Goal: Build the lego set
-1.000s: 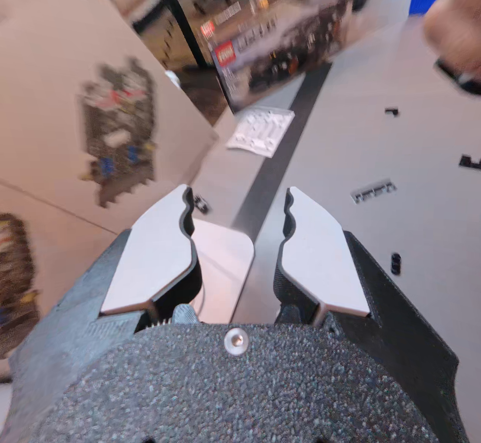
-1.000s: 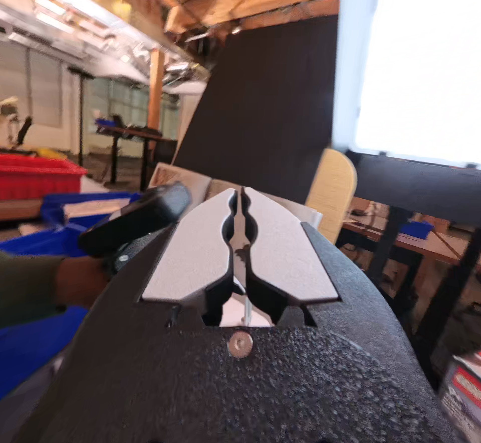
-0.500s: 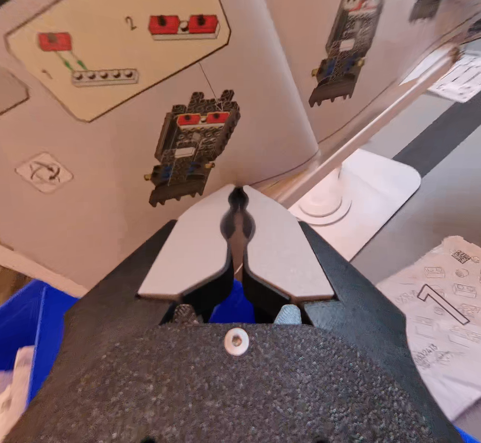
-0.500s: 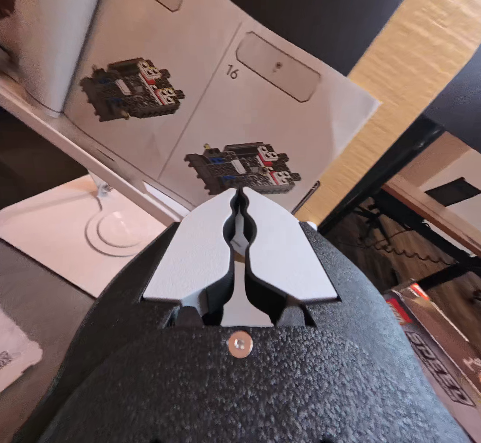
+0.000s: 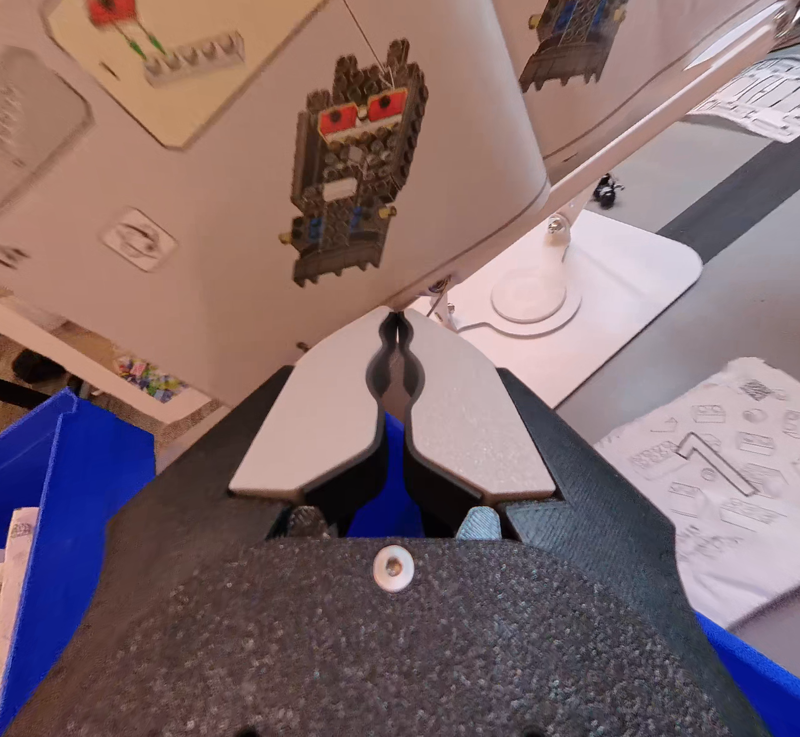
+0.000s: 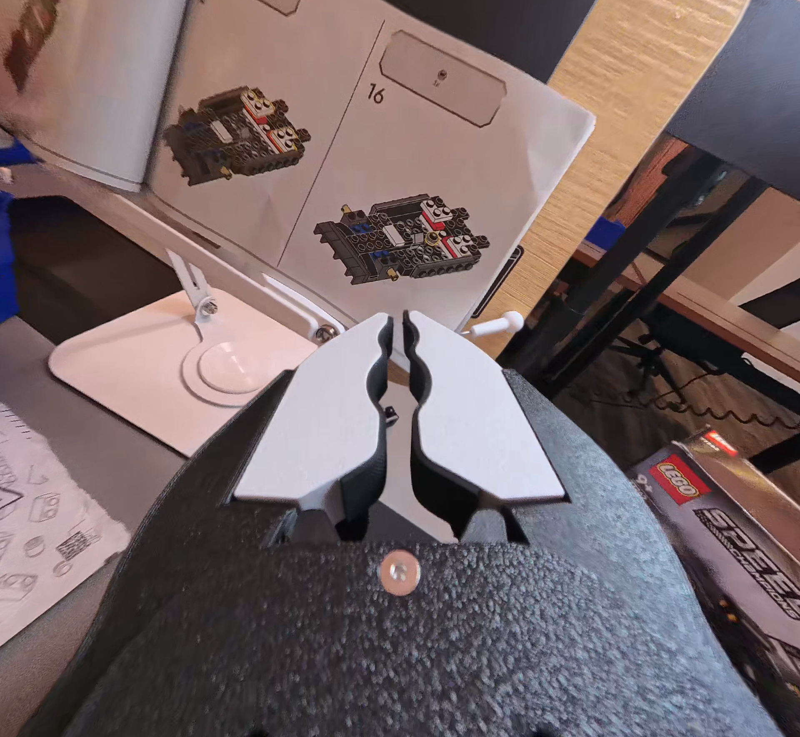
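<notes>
The grey counter (image 6: 108,452) carries a white book stand (image 6: 143,365) whose tilted ledge props an open building-brick instruction booklet (image 6: 433,179), leaning back so its pages face whoever sits at the counter. A blue bin (image 5: 86,478) sits low at the left, near the counter's edge, and a boxed brick set (image 6: 736,543) lies to the right of the stand. A white printed parts bag (image 5: 714,478) lies flat in front of the stand's base. The left tongs (image 5: 396,320) are pressed together right at the bottom edge of a curling page (image 5: 259,197); they look to be pinching it, probably so the sheet can be lifted, though the contact itself is too small to confirm. The right tongs (image 6: 398,318) stand a narrow slit apart with nothing between them, just below the booklet's right-hand page and beside a small white peg (image 6: 498,326) on the stand that probably holds pages down.
</notes>
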### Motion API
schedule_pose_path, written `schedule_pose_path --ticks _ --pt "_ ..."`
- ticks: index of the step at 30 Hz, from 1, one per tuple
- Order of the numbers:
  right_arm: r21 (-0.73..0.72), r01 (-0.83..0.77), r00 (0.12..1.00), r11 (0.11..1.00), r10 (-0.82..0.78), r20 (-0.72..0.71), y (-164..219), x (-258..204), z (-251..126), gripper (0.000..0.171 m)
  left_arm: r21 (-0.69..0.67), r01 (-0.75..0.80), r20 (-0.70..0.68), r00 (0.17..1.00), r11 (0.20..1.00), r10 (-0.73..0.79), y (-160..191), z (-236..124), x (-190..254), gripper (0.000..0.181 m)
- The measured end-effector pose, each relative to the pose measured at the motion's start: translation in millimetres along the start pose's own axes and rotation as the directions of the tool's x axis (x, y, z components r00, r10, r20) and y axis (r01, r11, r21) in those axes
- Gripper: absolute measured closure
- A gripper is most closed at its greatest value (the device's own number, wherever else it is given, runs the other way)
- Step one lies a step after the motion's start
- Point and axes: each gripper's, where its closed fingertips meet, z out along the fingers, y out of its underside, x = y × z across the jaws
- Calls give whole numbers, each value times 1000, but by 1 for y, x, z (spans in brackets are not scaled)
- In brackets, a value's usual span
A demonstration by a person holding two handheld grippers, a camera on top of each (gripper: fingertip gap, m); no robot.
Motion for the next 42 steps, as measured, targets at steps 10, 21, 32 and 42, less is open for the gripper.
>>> schedule_pose_path --ticks 10,21,32,42 --pt "0 -64 945 998 60 321 -18 -52 -118 157 302 55 -115 993 952 -21 -74 -121 63 181" --pt "-435 82 746 897 234 623 98 -196 -251 153 -5 -150 -625 772 989 114 67 -189 302 116" --pt "-605 81 793 792 316 521 131 -228 -250 144 -152 -197 -722 692 968 27 104 -170 348 116" --pt "-596 90 811 798 289 509 129 -228 -251 151 -175 -186 -681 732 967 17 105 -174 347 123"
